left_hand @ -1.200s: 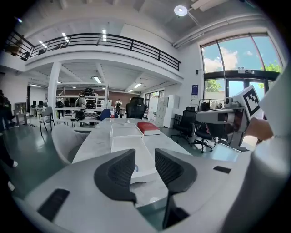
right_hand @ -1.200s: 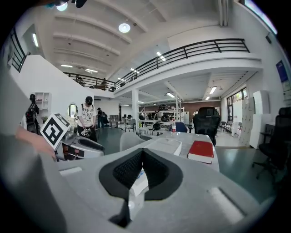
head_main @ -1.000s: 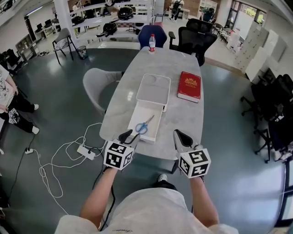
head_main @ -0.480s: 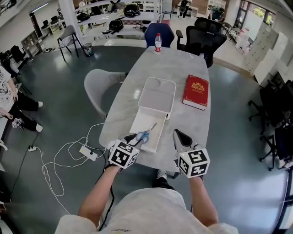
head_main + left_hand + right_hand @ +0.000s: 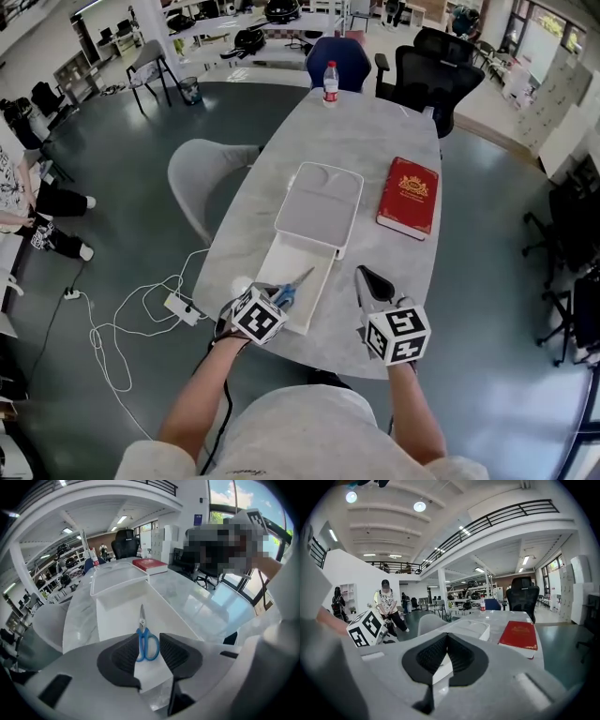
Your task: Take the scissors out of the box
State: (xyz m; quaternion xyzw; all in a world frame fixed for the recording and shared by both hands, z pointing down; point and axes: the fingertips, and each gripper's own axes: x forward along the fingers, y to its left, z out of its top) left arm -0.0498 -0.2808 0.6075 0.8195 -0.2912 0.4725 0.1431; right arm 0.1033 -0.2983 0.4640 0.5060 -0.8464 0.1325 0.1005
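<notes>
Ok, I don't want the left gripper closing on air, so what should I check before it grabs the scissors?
1. Is the left gripper open: ok, jaws apart.
2. Are the scissors lined up: ok, their blue handles show in the gap.
3. Is the box uncovered: ok, the lid lies beyond it and the scissors lie flat inside.
4. Are the jaws low enough around the handles: cannot tell.
5. Is the right gripper out of the way: ok, shut, empty, to the right of the box.
</notes>
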